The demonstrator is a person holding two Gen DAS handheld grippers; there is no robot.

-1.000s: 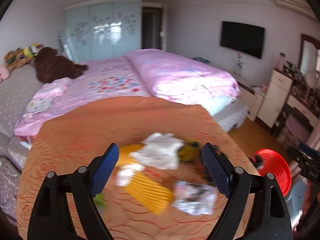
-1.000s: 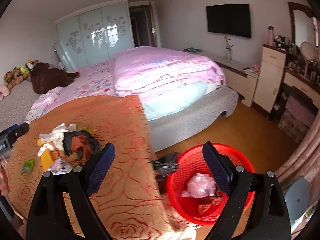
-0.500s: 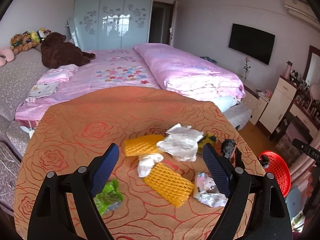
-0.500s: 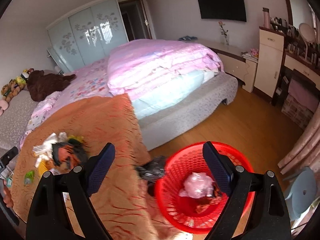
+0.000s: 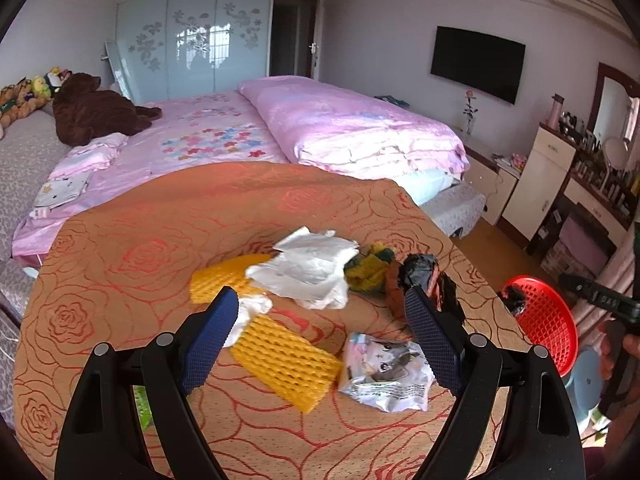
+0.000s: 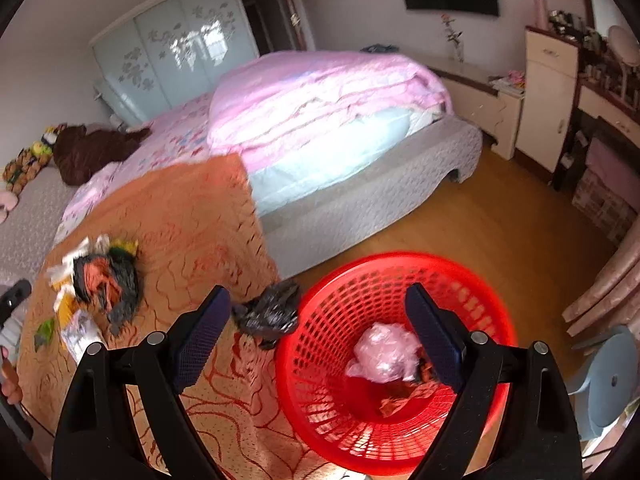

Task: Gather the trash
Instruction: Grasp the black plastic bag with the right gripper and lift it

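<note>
Trash, a yellow foam-net sleeve (image 5: 286,362) and white crumpled paper (image 5: 310,266), lies on the orange rose-patterned bedspread (image 5: 160,240) between the wide-open, empty left gripper (image 5: 322,338); the right gripper (image 6: 318,338), spread wide and empty, hangs over the red plastic mesh basket (image 6: 332,400).

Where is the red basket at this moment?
In the right wrist view, the red basket stands on the wooden floor beside the orange bedspread, under the open right tongs, with a pink bag inside.

A home bedroom: pink-quilted bed (image 5: 352,128), sliding-door wardrobe (image 5: 192,36), wall-mounted television (image 5: 478,62), dressing table (image 5: 600,184).
</note>
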